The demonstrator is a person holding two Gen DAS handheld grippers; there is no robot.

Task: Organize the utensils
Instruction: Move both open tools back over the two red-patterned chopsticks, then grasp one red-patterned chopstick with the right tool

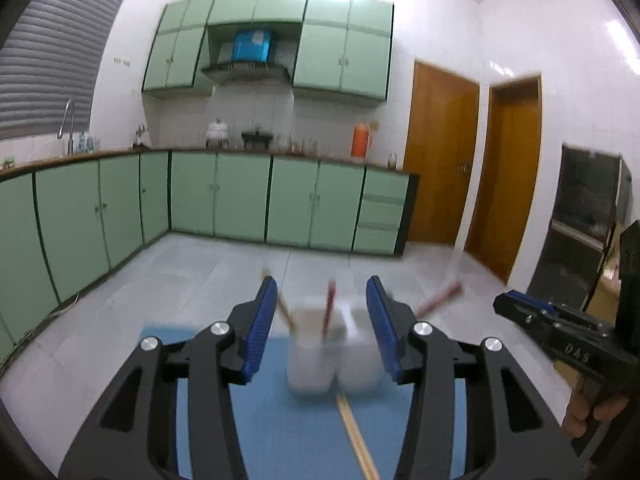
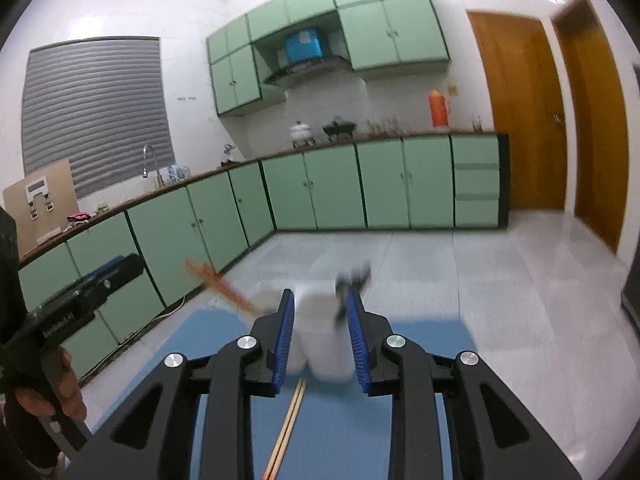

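Two white cups stand side by side on a blue mat, blurred, holding red and wooden utensils. A pair of wooden chopsticks lies on the mat in front of them. My left gripper is open, its blue pads either side of the cups, above them. In the right wrist view the same cups sit between the pads of my right gripper, which is open and empty. The chopsticks lie below it. A wooden utensil sticks out to the left.
The mat lies on a table edge above a pale tiled floor. Green kitchen cabinets line the far walls, with wooden doors at right. The right gripper shows at the right edge of the left view.
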